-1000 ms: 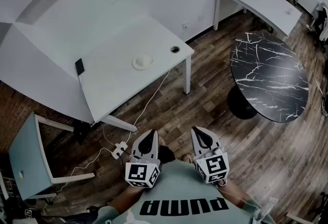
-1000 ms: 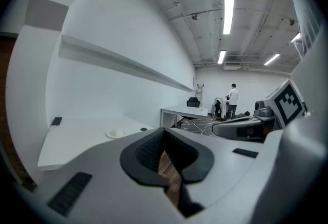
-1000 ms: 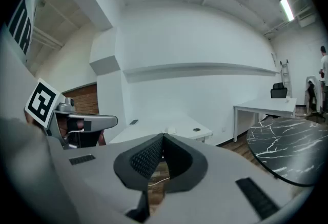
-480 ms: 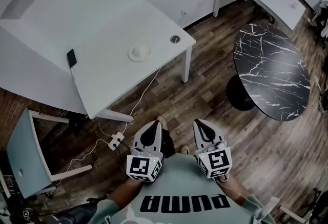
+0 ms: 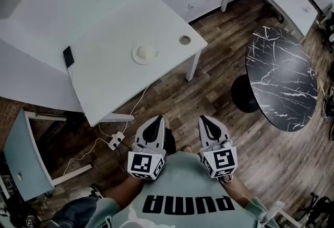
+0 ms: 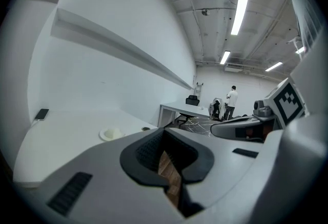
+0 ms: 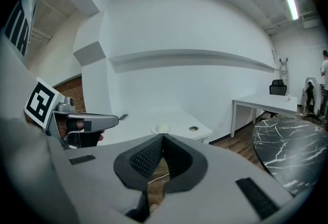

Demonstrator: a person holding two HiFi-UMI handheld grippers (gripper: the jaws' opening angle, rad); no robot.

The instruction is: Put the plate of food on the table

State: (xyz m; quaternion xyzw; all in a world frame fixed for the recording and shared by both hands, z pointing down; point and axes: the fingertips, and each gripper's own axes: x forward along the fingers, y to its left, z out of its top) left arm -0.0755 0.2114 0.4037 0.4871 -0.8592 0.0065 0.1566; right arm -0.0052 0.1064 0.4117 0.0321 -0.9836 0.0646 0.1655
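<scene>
Plate beyond reach of both claws

Plate of food (image 5: 144,54) sits on the white worktop (image 5: 104,78), well ahead of the left claw (image 5: 156,119) and right claw (image 5: 204,118). Both claws are pressed together, pinching nothing, and tucked at the chest, likely because the plate is too far to grasp.

Matt white desk (image 5: 117,83), glossy marbled table (image 5: 284,78), wooden floor (image 5: 209,97).
</scene>
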